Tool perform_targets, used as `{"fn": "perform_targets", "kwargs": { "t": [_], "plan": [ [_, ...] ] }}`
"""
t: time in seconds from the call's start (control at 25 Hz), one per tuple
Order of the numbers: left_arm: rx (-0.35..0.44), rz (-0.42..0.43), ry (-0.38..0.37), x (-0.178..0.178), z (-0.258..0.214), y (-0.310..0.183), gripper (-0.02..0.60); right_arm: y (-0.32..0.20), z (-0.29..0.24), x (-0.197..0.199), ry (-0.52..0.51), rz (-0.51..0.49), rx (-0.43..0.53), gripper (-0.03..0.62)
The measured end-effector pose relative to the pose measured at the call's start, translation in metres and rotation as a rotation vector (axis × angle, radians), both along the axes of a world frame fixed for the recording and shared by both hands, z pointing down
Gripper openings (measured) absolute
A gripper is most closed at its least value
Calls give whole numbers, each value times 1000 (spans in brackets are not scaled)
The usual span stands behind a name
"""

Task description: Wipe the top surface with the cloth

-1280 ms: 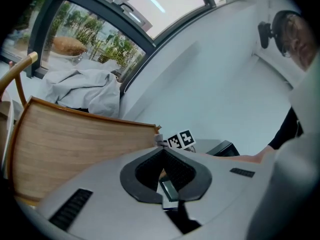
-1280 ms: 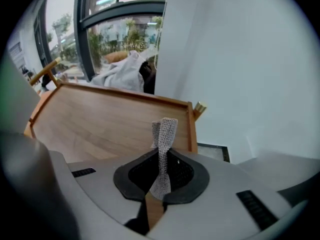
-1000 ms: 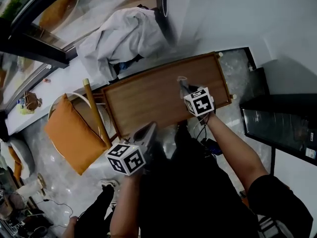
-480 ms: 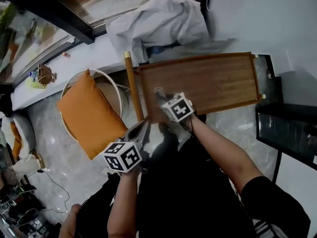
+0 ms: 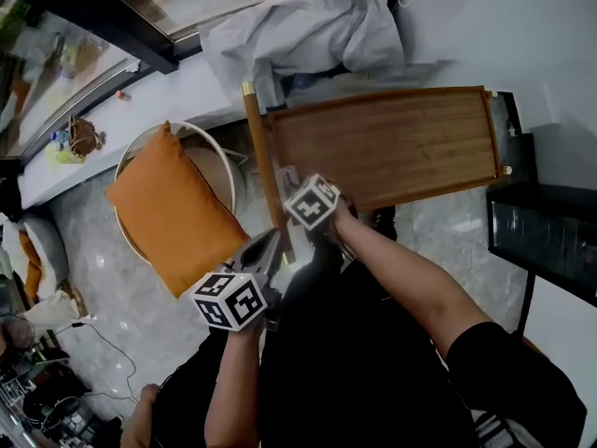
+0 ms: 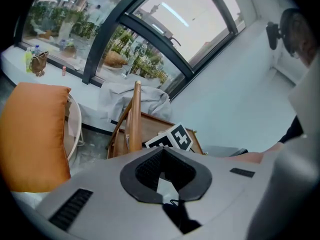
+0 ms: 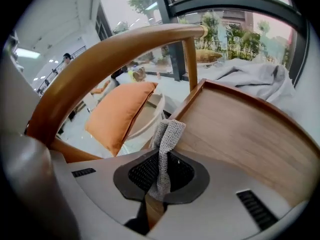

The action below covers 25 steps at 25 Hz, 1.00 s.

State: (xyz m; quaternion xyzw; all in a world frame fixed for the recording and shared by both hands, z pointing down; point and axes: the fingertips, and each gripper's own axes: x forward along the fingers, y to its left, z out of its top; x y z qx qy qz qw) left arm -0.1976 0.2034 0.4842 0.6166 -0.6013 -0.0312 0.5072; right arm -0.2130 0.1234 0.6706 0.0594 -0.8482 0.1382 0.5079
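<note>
Far left: orange cushion (image 5: 168,208) on a pale round chair (image 5: 219,168). L claw (image 5: 272,239) hangs low over the floor, off the tabletop's near-left corner; jaws together, nothing btwn them. Next, a wooden chair rail (image 5: 261,157) runs along the tabletop's left end. R claw (image 7: 161,184) is clamped on the cloth (image 7: 167,139): grey, coarse knit, bunched into a narrow strip w/ its upper end folded over. The strip's long axis runs along the jaws, pointing out & away from the claw toward the tabletop's left end. Its tip sits there by the raised rim; contact w/ the wood can't be told. The wooden tabletop (image 5: 392,147) stretches right, long side across the head view. Grey fabric heap (image 5: 298,26) lies behind it; black cabinet (image 5: 550,241) far right.
</note>
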Motion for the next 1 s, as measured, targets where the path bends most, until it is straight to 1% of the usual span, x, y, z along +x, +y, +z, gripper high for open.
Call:
{"fn": "perform_targets", "kwargs": {
  "t": [0.12,0.24,0.4,0.56,0.76,1.0],
  "plan": [
    [3,4,4,2,0,-5,11,-5,0,2,10,-31,35,38],
    [9,21,6,9,-2,-15,11,-18,1,15,27,-16,53,38],
    [21,40,4,23,-6,-39,11,-44,2,46,41,24,38,38],
    [26,69,22,50,-8,-66,11,-81,0,92,56,85,46,38],
    [22,121,45,95,-8,-106,11,-135,-1,159,97,155,65,38],
    [42,170,56,150,-14,-159,11,-192,-5,236,130,228,75,38]
  ]
}}
